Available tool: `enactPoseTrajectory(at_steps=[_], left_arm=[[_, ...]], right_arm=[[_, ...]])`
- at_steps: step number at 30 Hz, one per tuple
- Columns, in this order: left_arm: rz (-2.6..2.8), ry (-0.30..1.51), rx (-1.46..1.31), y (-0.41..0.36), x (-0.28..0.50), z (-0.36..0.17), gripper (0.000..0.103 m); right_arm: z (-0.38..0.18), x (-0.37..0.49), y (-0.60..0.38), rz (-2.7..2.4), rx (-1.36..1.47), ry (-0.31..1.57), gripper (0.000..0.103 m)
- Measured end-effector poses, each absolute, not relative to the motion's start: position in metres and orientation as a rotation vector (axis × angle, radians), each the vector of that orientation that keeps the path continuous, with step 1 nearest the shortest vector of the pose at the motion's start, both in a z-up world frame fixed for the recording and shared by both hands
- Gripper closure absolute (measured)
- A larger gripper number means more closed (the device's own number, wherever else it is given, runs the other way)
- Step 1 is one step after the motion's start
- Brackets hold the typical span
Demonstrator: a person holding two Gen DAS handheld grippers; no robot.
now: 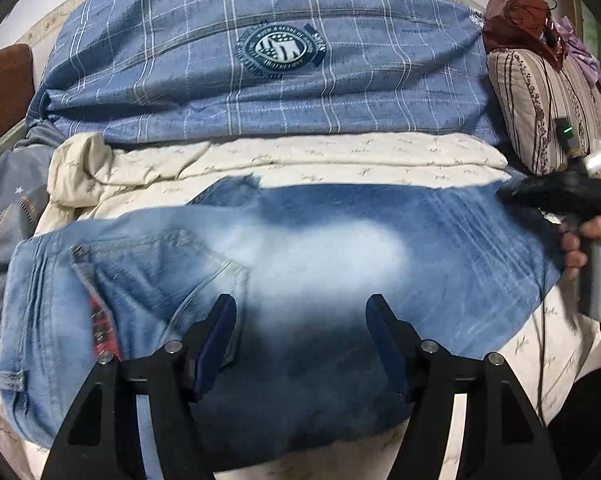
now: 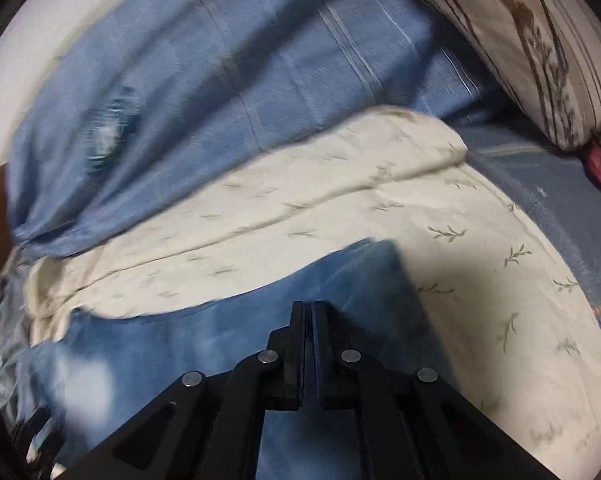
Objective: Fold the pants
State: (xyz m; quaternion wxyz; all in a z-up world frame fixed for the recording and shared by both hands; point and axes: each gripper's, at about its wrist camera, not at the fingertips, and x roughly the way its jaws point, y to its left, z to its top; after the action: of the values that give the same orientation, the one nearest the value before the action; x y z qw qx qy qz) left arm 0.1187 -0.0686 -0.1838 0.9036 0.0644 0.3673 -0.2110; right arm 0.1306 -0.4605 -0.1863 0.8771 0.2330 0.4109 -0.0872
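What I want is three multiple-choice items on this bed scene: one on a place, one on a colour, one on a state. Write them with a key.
1. The jeans lie on: A) a wooden chair; B) the cream leaf-print sheet; C) bare floor.
2. The plaid quilt behind them is: A) red; B) green; C) blue.
3. The left claw is: A) open above the jeans; B) shut on a sock; C) out of view.
Key: B, cream cloth shows beyond the denim's edges; C, the quilt is blue with pale lines; A, the claw gapes with nothing pinched.
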Motion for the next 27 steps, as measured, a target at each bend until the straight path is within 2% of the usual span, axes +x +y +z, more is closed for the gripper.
enactPoseTrajectory(at_steps=[6, 13, 15, 18, 19, 20, 27], left_arm=[[-0.457, 0.757, 0.143, -0.086, 0.12, -0.186, 0.035], [-0.483, 0.807, 0.028, -0.081, 0.129, -0.186, 0.034], [-0.494, 0.819, -0.009, -0.08, 0.131, -0.187, 0.033], [-0.478, 0.81, -0.035, -0.082, 0.13, -0.185, 0.025], [-0.471, 0.804, -0.033, -0.083, 0.129, -0.184, 0.02], [-0.457, 0.792, -0.022, -0.085, 0.128, -0.183, 0.018], [-0.458, 0.743, 0.112, -0.1, 0.113, -0.182, 0.016]], right_arm=[[-0.176, 0.123, -0.484, -0.116, 0.644, 0.815, 0.099], [-0.142, 0.031, -0.506, -0.117, 0.677, 0.661, 0.098], [-0.145, 0.008, -0.513, -0.134, 0.726, 0.652, 0.093], [-0.151, -0.017, -0.515, -0.097, 0.806, 0.65, 0.071], [-0.152, -0.024, -0.512, -0.085, 0.822, 0.648, 0.05], [-0.154, -0.03, -0.509, -0.074, 0.847, 0.639, 0.034], [-0.176, -0.035, -0.491, -0.042, 0.909, 0.721, 0.034]])
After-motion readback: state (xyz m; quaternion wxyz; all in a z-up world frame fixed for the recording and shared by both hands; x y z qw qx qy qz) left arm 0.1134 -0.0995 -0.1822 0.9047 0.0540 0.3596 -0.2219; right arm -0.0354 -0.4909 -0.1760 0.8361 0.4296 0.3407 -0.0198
